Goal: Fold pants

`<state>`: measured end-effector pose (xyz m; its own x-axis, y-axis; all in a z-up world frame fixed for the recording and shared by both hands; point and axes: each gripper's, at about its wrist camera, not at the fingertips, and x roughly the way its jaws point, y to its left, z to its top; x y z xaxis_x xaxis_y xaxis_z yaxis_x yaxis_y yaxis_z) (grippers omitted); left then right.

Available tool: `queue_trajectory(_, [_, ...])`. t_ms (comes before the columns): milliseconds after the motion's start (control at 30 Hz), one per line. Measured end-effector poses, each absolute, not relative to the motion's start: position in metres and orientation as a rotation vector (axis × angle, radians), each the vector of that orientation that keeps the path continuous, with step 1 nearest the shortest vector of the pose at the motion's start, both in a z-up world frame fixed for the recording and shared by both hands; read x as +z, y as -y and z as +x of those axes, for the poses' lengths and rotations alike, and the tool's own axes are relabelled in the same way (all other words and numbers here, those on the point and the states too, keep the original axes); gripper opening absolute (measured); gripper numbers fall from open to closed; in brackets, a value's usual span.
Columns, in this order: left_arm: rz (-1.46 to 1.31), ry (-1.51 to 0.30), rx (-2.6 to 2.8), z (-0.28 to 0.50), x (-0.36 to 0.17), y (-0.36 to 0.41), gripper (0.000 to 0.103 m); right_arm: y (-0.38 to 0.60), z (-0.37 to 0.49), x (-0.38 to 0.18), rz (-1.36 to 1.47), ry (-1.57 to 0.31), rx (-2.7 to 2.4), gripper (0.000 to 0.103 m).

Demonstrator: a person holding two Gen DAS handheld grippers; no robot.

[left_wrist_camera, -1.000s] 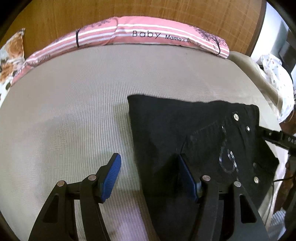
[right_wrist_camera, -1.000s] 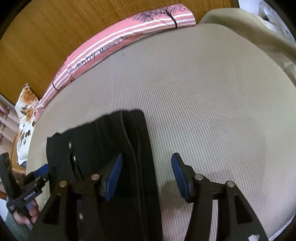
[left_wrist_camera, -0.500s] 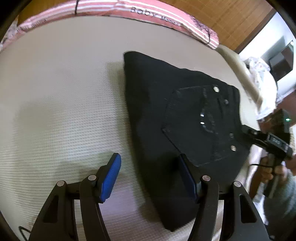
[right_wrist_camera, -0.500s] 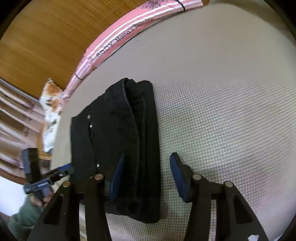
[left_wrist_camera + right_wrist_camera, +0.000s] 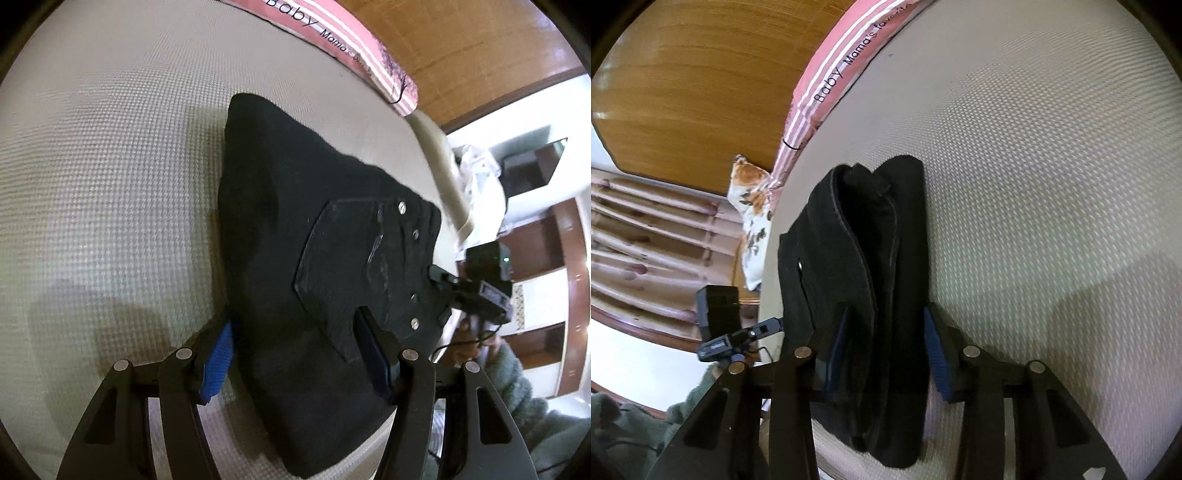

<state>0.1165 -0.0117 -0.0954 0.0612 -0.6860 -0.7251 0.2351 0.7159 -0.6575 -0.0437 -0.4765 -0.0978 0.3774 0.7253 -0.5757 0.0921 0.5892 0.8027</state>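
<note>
both claws lower now, straddling folded black pants point(image 5: 317, 288) on beige mattress point(image 5: 110, 166), right claw point(image 5: 886, 350) closing.

The pants point(image 5: 295, 258) are thick black cloth, matt, with small shiny metal rivets point(image 5: 402, 208). The bed point(image 5: 110, 166) has a beige woven cover with a rough, dotted texture. The headboard point(image 5: 701, 66) is smooth, slightly glossy wood. Each gripper has matt black plastic fingers point(image 5: 177, 406) and blue ribbed pads point(image 5: 218, 365).
</note>
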Motion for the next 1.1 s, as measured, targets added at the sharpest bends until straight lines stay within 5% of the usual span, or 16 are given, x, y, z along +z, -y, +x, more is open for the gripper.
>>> queue_trajectory(267, [-0.439, -1.289, -0.741, 0.128, -0.096, 0.025, 0.063, 0.467, -0.028, -0.098, 0.876, -1.099, 0.493, 0.035])
queue_trajectory(433, [-0.310, -1.244, -0.670, 0.112, -0.093, 0.024, 0.041, 0.464, -0.030, -0.095, 0.843, -1.075, 0.463, 0.033])
queue_trajectory(800, [-0.132, -1.201, -0.535, 0.103, -0.088, 0.048, 0.037, 0.449, -0.026, -0.086, 0.792, -1.098, 0.360, 0.034])
queue_trajectory(1100, [-0.029, -1.168, -0.481, 0.099, -0.077, 0.063, 0.019, 0.437, -0.034, -0.055, 0.750, -1.046, 0.305, 0.021])
